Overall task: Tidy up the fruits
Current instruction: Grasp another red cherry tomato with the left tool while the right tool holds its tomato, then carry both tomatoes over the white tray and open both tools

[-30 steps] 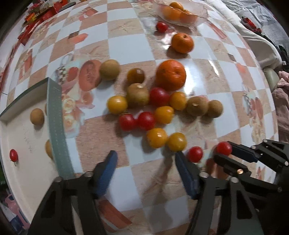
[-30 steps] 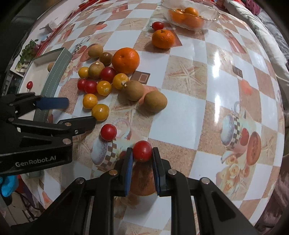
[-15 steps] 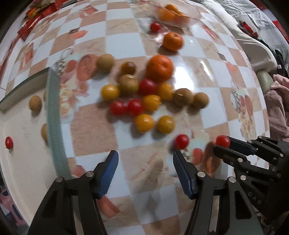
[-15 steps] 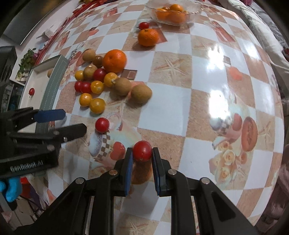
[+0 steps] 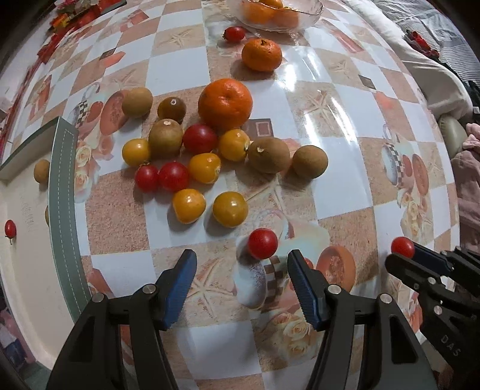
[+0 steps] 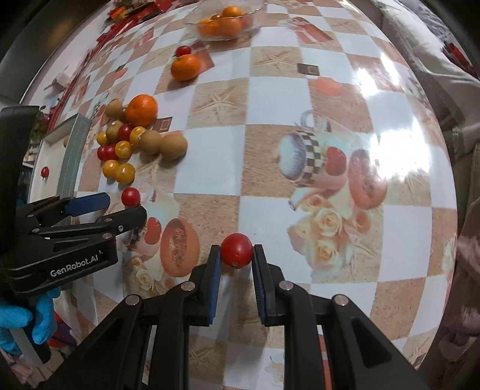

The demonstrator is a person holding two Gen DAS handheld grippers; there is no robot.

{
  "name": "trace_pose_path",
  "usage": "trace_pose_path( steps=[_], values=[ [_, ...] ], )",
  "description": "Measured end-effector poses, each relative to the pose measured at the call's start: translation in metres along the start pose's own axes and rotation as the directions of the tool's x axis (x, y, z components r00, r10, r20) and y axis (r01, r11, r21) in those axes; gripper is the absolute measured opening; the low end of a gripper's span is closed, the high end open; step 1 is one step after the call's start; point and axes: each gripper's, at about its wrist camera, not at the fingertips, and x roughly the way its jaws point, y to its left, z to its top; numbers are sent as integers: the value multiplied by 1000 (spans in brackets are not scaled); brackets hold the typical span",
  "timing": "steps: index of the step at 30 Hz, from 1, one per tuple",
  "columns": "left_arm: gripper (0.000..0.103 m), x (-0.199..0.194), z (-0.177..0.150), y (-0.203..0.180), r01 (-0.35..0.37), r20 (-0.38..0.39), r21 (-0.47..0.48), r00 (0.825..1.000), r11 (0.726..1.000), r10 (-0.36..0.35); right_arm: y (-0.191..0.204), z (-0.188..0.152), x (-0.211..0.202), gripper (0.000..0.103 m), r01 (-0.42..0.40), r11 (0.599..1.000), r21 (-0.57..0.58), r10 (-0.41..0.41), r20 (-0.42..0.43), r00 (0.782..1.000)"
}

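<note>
Far left, a white tray (image 5: 64,192) with a grey-green rim sits at the table (image 5: 345,168) edge. Inside it lie one small red tomato (image 5: 10,228) and a brown fruit (image 5: 41,171) near the rim; a second brown fruit shows only partly behind the rim.

Just right of the tray, the main cluster lies on the checked tablecloth: brown fruits, yellow tomatoes, red tomatoes and a large orange (image 5: 225,102), most of them touching or just beside one another. Two yellow tomatoes (image 5: 189,205) lie at its near edge, slightly apart from the rest. Beyond the cluster, a smaller orange (image 5: 261,54) lies alone, with a red tomato (image 5: 235,33) just behind it. Behind that stands a glass bowl (image 5: 306,18) holding more oranges.

The left gripper (image 5: 241,286) is released, jaws spread wide, low over the cloth. A loose red tomato (image 5: 262,243) lies just ahead of the gap between its fingers, touching neither. In the right wrist view, the same tomato (image 6: 130,196) sits at the tip of the left gripper (image 6: 120,207), and a blue-gloved hand (image 6: 27,318) holds that tool.

To the right, the right gripper (image 6: 236,255) is clenched on a red tomato (image 6: 236,250), gripped between both blue pads at the fingertips. It is held above the cloth, well apart from the cluster and the tray. From the left wrist view, this held tomato (image 5: 402,246) shows at the tip of the right gripper (image 5: 415,258).
</note>
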Motion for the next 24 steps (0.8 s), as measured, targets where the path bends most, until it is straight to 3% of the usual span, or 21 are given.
trace_pose_path(
  steps=[3, 5, 8, 10, 12, 17, 24],
  values=[
    [65, 0, 2, 2, -19, -6, -6, 1000, 1000, 19, -3, -3, -1, 22, -6, 1000, 5, 6, 0, 1000],
    [59, 0, 3, 1, -51, -9, -5, 999, 999, 51, -4, -3, -2, 22, -10, 1000, 1, 10, 0, 1000],
    [38, -4, 6, -7, -60, -5, 1, 998, 998, 60, -5, -4, -5, 22, -17, 1000, 5, 17, 4, 1000],
    [19, -7, 5, -8, -64, -5, 14, 998, 998, 64, -1, -1, -3, 22, -19, 1000, 6, 19, 6, 1000],
    [18, -7, 5, -11, -68, 0, 20, 998, 997, 68, -2, 0, -5, 22, -22, 1000, 4, 22, 7, 1000],
    [18, -11, 3, -3, 23, -6, -10, 1000, 1000, -23, 1, 1, -11, 22, -32, 999, 4, 32, 11, 999],
    [18, -30, -13, 20, 50, 17, -18, 999, 999, -49, 12, 6, -20, 22, -44, 999, 2, 44, 6, 999]
  ],
)
